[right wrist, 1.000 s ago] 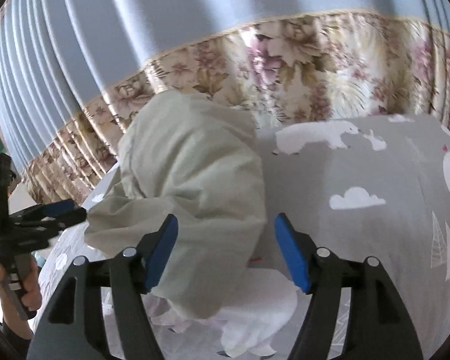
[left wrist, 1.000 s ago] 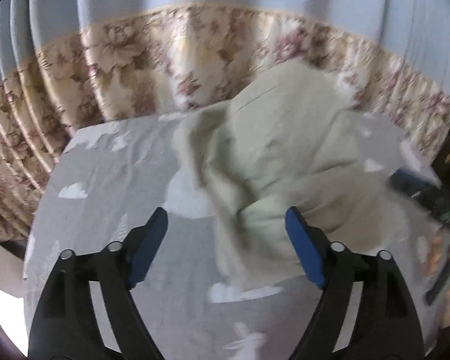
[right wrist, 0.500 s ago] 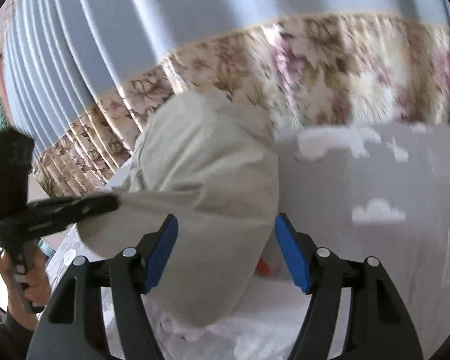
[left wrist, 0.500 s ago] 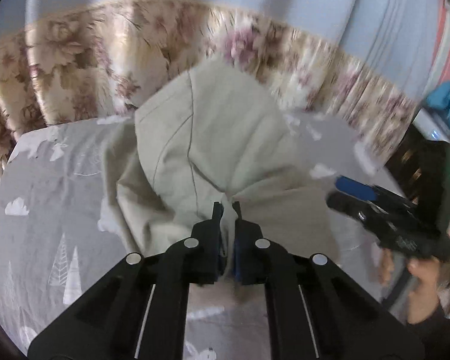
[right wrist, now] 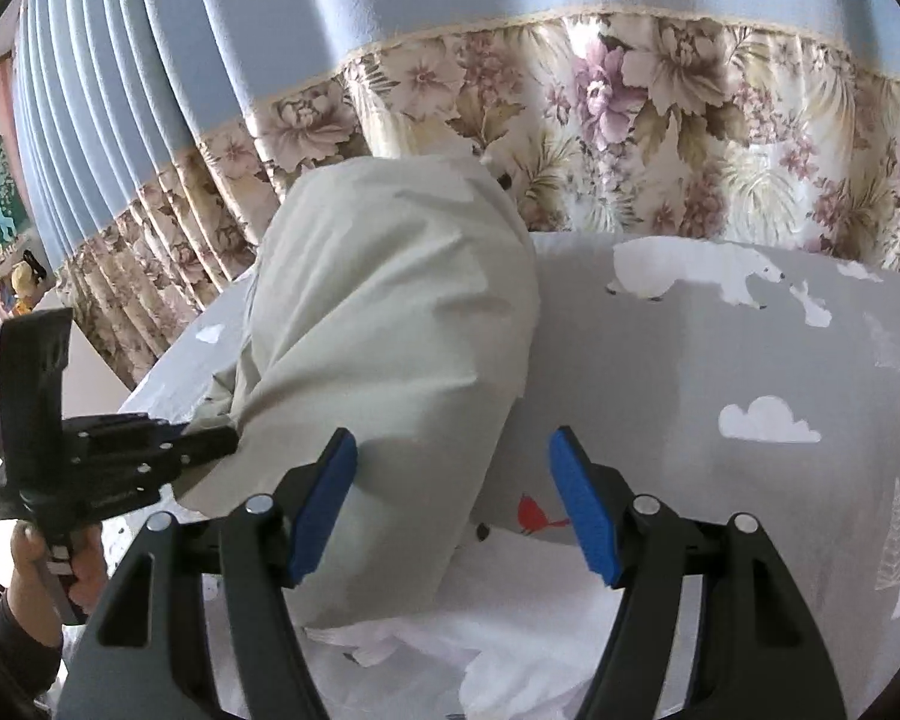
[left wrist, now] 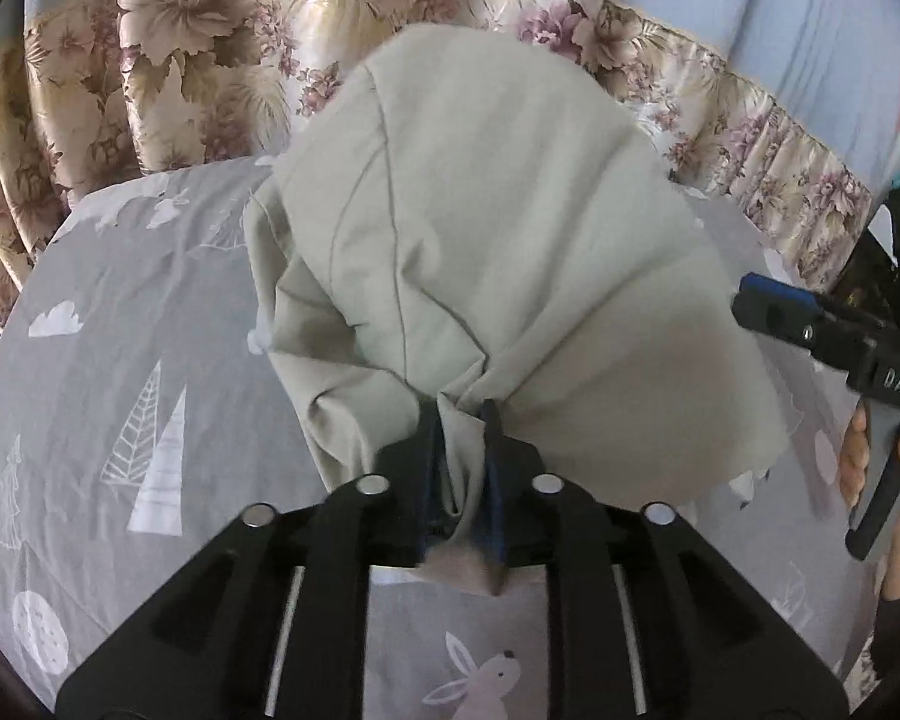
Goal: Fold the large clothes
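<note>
A large pale green-beige garment (left wrist: 498, 252) is lifted in a bunched mound above the bed. My left gripper (left wrist: 459, 420) is shut on a gathered fold at its near edge. In the right wrist view the same garment (right wrist: 390, 324) hangs at the left, with the left gripper (right wrist: 210, 441) pinching its lower corner. My right gripper (right wrist: 456, 498) is open, its blue pads either side of the garment's lower right edge, holding nothing. The right gripper also shows at the right edge of the left wrist view (left wrist: 768, 300).
A grey bed sheet (left wrist: 120, 360) printed with clouds, trees and rabbits covers the bed. Floral and blue curtains (right wrist: 630, 96) hang close behind it. A white cloth (right wrist: 510, 618) lies under the right gripper. The bed's left edge (right wrist: 150, 378) drops off near the left hand.
My left gripper closed on the garment's edge and lifted it up and toward me. The garment now stands taller. My right gripper stayed open and held its place beside the cloth.
</note>
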Action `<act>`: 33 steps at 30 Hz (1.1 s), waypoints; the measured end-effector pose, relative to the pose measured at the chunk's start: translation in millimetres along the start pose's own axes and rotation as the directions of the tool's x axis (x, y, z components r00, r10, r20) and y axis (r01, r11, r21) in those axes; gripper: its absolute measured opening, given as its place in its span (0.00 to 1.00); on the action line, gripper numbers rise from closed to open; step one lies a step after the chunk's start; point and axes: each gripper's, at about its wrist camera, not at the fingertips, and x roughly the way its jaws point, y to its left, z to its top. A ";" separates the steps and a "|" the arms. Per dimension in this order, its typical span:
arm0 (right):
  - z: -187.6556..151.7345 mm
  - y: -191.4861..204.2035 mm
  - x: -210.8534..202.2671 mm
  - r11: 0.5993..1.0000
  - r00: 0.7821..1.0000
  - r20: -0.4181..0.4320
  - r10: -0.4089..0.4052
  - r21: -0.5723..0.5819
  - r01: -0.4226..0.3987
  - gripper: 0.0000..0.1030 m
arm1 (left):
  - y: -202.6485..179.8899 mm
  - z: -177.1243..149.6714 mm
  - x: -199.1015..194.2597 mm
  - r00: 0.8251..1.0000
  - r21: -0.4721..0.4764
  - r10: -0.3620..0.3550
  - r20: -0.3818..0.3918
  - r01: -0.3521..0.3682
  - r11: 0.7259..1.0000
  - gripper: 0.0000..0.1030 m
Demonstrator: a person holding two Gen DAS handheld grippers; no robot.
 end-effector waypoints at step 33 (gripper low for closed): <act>59.6 38.1 26.4 0.988 0.993 0.102 -0.063 -0.136 0.077 0.51 | 18.8 121.7 -24.2 0.985 0.086 -0.163 0.052 0.158 0.984 0.06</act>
